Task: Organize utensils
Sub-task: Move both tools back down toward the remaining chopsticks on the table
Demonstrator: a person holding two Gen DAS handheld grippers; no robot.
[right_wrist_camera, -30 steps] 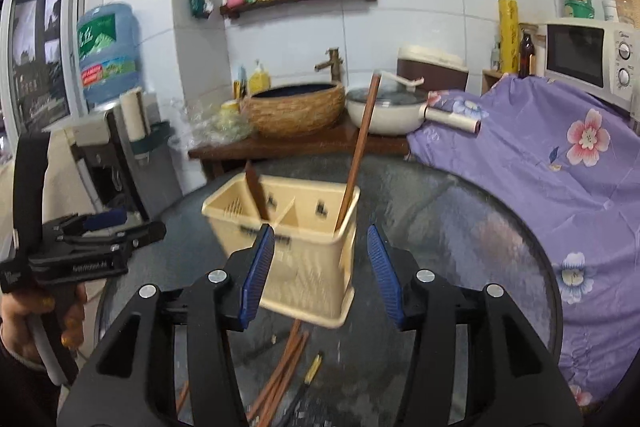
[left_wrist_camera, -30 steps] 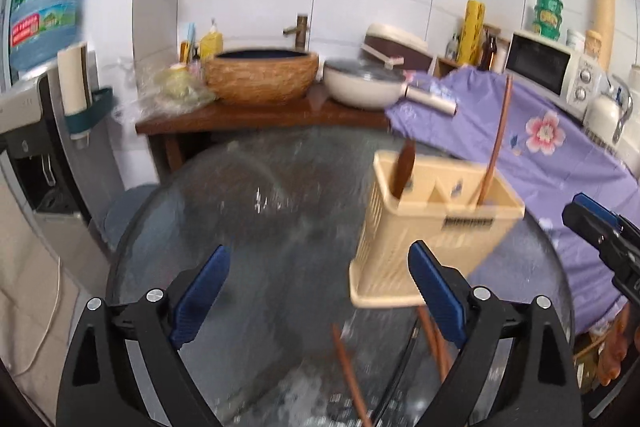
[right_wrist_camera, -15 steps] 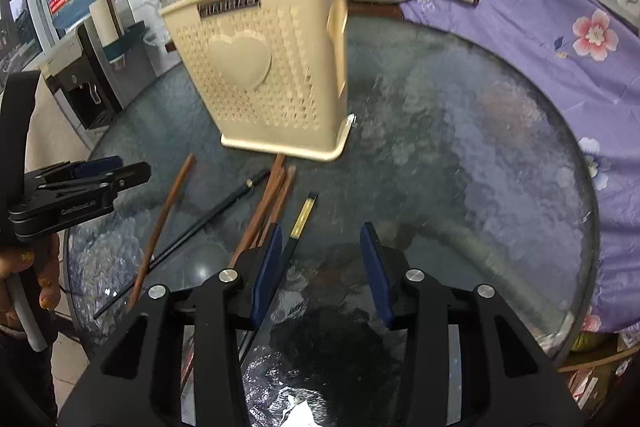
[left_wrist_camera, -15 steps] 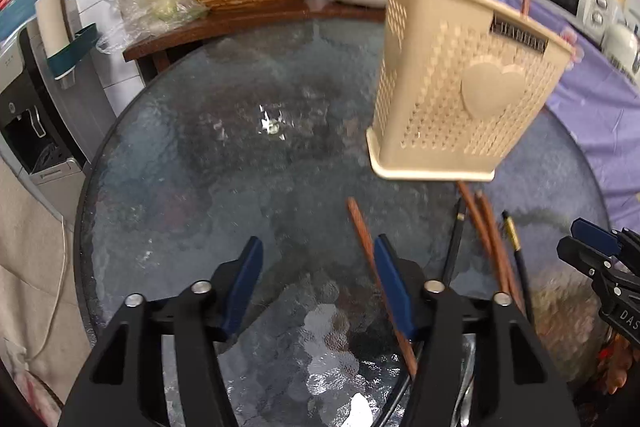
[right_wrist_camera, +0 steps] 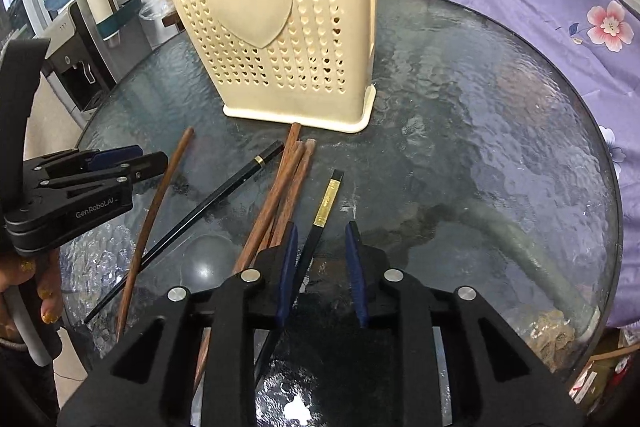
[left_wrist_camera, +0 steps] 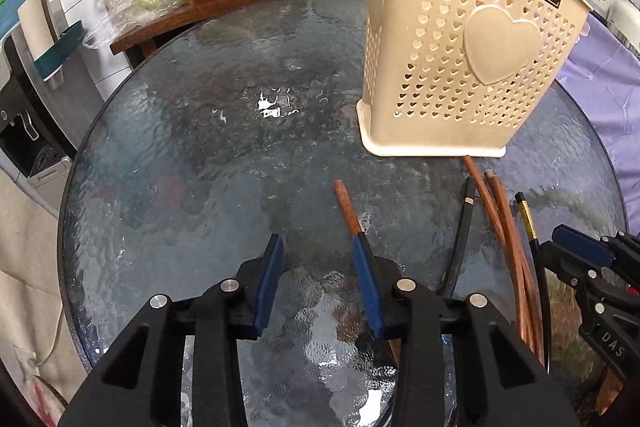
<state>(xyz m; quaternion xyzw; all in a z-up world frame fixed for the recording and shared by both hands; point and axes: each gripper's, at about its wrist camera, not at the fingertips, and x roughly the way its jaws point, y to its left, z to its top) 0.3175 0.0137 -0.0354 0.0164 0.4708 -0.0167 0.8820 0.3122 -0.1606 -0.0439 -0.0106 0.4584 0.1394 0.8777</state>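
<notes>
Both grippers tilt down over the glass table [right_wrist_camera: 500, 107], jaws closing. The right gripper [right_wrist_camera: 320, 231] straddles the gold-banded black chopstick [right_wrist_camera: 326, 205], pads apart from it. The left gripper [left_wrist_camera: 318, 247] hangs narrow beside a lone brown chopstick [left_wrist_camera: 347, 205]. Both sticks point toward the upright beige holder [right_wrist_camera: 280, 39].

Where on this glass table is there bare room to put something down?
The glass table is bare across its right half, between the cream basket and the purple cloth. In the left wrist view, the stretch left of the basket is also bare. It is crowded in front of the basket: chopsticks lie scattered there.
</notes>
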